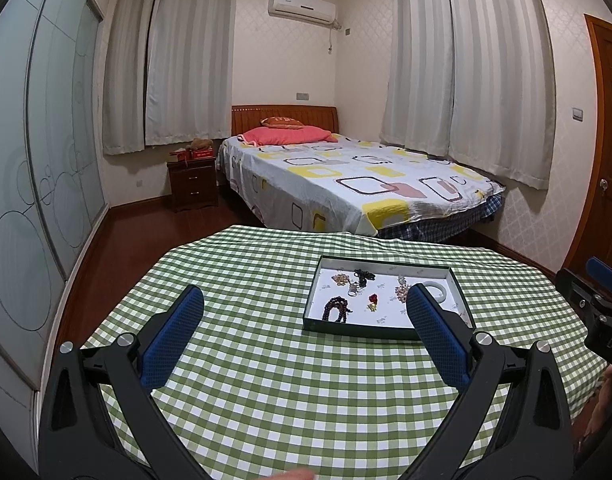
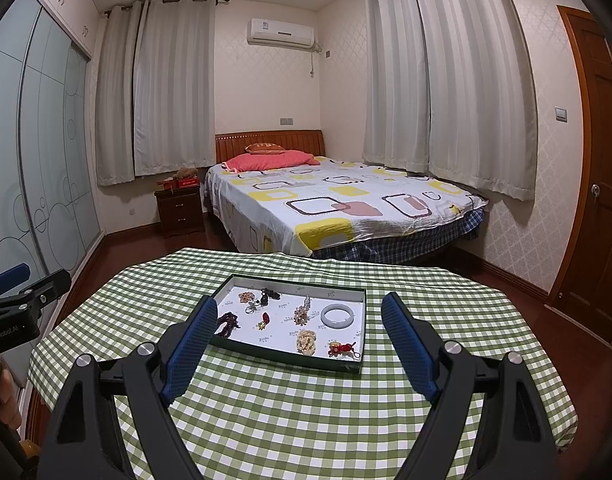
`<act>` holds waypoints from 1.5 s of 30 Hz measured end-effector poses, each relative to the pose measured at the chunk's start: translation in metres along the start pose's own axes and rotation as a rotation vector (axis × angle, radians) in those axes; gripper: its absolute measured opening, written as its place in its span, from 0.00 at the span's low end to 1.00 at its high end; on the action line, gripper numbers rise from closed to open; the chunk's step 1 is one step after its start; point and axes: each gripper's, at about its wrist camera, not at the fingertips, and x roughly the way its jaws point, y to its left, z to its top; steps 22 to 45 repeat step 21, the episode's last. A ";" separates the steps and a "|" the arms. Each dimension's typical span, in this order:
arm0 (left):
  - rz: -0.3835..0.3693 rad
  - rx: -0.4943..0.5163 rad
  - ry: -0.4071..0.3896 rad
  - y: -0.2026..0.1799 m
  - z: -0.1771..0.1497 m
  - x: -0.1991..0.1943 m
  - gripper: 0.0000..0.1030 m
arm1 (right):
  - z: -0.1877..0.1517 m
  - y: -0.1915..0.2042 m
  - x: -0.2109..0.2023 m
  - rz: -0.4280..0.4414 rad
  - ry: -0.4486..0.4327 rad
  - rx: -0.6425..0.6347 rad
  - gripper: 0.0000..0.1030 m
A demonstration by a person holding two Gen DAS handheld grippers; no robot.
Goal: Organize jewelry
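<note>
Both the left claw (image 1: 306, 320) and right claw (image 2: 302, 330) gape wide and empty over the checkered surface (image 2: 306, 412), the jewelry tray (image 2: 347, 365) lying at twelve o'clock, slightly ahead.

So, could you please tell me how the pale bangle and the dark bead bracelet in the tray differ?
The pale bangle is one smooth, whitish rigid ring lying flat and open; the dark bead bracelet is a string of small dark beads bunched in a heap. The bangle lies toward the tray's right side, the bead bracelet at its left edge, partly hidden in the right wrist view by a gripper finger. Both lie loose on the white lining.
</note>
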 end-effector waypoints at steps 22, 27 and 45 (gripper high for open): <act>0.035 0.049 0.093 0.003 -0.019 0.065 0.96 | -0.016 -0.013 0.036 0.016 0.054 0.033 0.79; 0.035 0.049 0.093 0.003 -0.019 0.065 0.96 | -0.016 -0.013 0.036 0.016 0.054 0.033 0.79; 0.035 0.049 0.093 0.003 -0.019 0.065 0.96 | -0.016 -0.013 0.036 0.016 0.054 0.033 0.79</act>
